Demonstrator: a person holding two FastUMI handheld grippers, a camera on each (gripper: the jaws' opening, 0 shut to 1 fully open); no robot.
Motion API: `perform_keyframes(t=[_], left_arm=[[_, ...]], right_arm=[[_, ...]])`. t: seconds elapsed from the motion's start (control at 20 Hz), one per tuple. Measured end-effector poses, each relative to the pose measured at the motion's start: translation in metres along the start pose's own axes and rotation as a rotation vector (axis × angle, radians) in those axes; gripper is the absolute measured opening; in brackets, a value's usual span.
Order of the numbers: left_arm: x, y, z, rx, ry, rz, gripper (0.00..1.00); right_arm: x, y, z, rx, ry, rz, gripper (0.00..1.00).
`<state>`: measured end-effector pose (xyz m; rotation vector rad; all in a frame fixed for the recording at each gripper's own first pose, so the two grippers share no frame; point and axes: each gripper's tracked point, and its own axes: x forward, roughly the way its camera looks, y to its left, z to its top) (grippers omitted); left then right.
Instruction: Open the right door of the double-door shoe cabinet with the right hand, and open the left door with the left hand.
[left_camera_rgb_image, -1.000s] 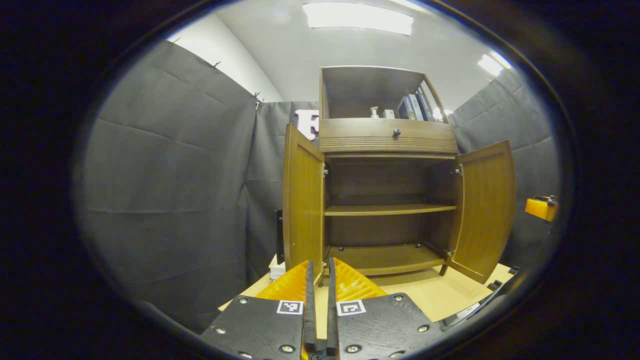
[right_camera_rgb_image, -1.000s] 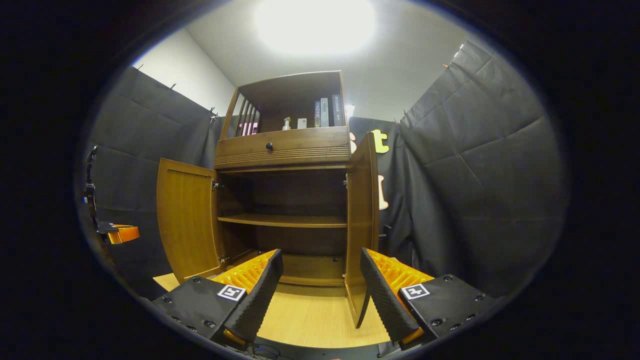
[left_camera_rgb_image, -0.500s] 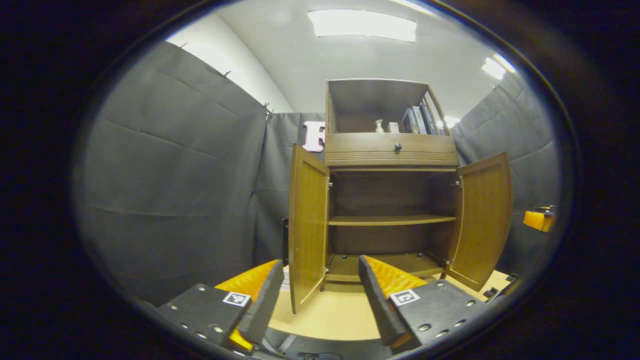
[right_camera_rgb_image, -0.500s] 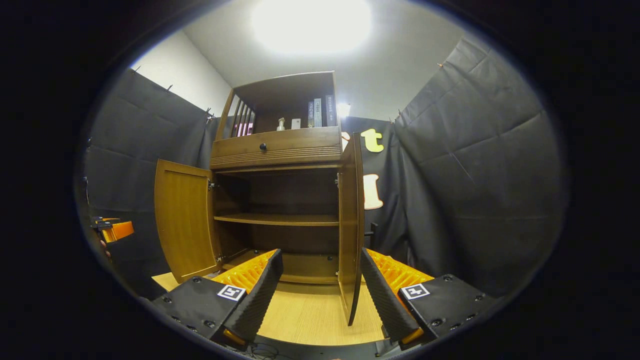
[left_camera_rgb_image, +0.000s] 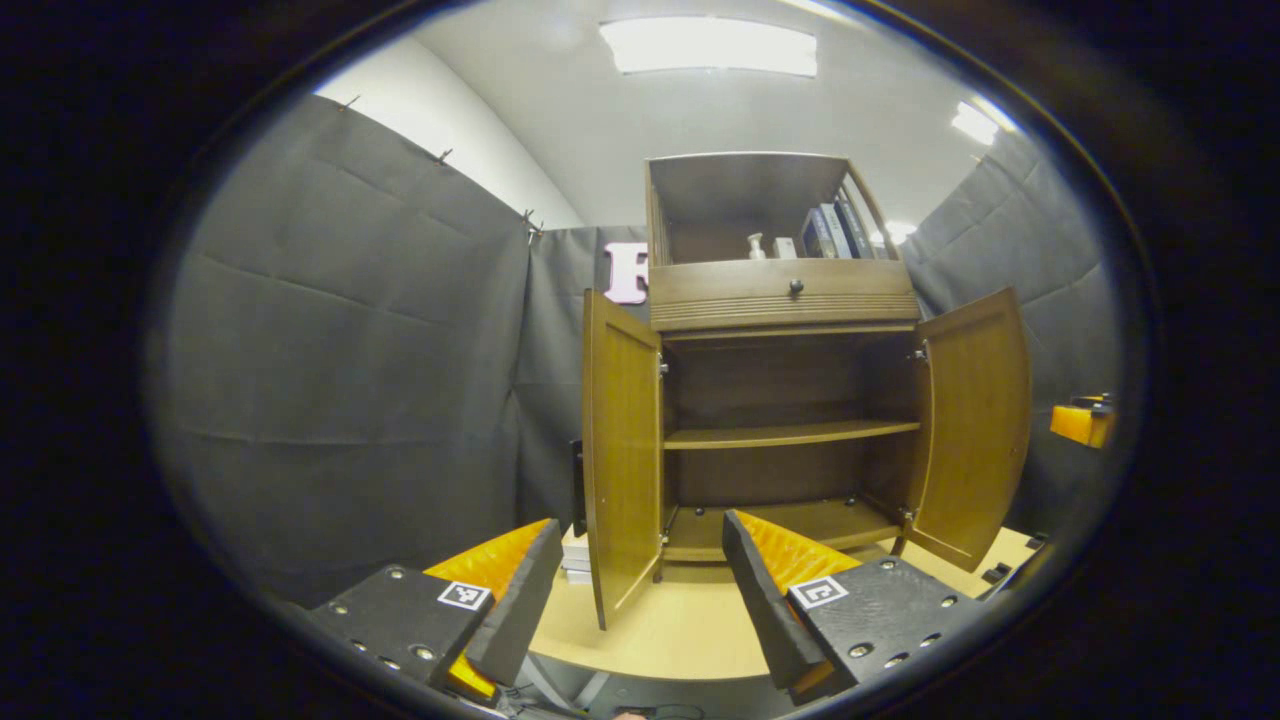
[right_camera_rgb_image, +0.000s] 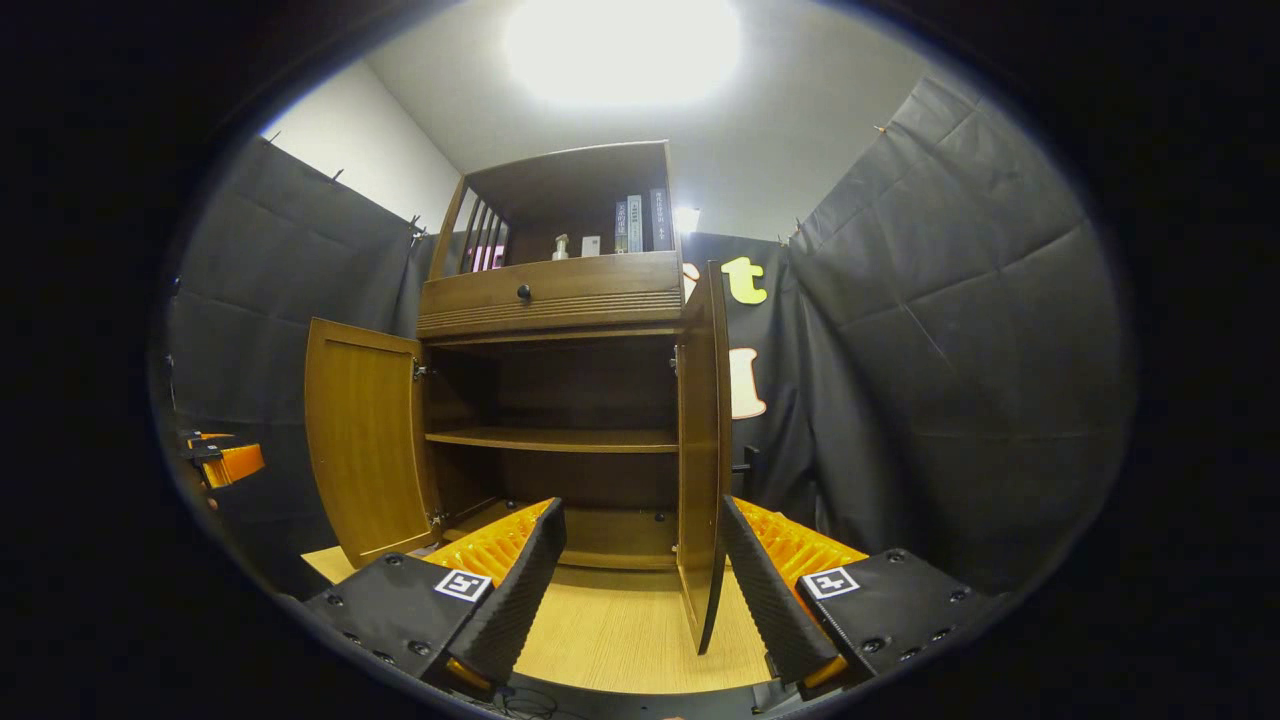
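Observation:
The brown wooden shoe cabinet (left_camera_rgb_image: 790, 300) stands with both lower doors swung wide, its inner shelf (left_camera_rgb_image: 790, 434) bare. In the left gripper view the left door (left_camera_rgb_image: 620, 450) is nearly edge-on and the right door (left_camera_rgb_image: 975, 420) angles outward. My left gripper (left_camera_rgb_image: 640, 600) is open, its fingers either side of the left door's lower corner and apart from it. In the right gripper view the right door (right_camera_rgb_image: 705, 450) is edge-on and the left door (right_camera_rgb_image: 365, 440) faces me. My right gripper (right_camera_rgb_image: 640, 590) is open, straddling the right door's lower edge without touching.
Above the doors are a drawer with a dark knob (left_camera_rgb_image: 796, 288) and an open top shelf with books (left_camera_rgb_image: 828, 230) and a small bottle (left_camera_rgb_image: 757, 245). The cabinet stands on a light wooden platform (right_camera_rgb_image: 610, 630). White boxes (left_camera_rgb_image: 575, 555) lie behind the left door. Black cloth walls close in.
My left gripper went from shut to open and drew back from the left door. The right gripper stayed open; the right door shifted slightly left in its view.

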<state>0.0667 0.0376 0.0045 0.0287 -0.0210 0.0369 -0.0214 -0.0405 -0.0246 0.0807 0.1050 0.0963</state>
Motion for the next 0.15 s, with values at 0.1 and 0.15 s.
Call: perform_keyframes(t=[0.1, 0.15], left_arm=[[0.0020, 0.0013, 0.0004, -0.008, -0.003, 0.003, 0.92], [0.0026, 0.0020, 0.0001, -0.012, -0.002, 0.001, 0.92]], right_arm=[[-0.0004, -0.0016, -0.0006, 0.004, 0.002, -0.004, 0.97], [0.0000, -0.0020, -0.0007, 0.005, 0.002, -0.006, 0.97]])
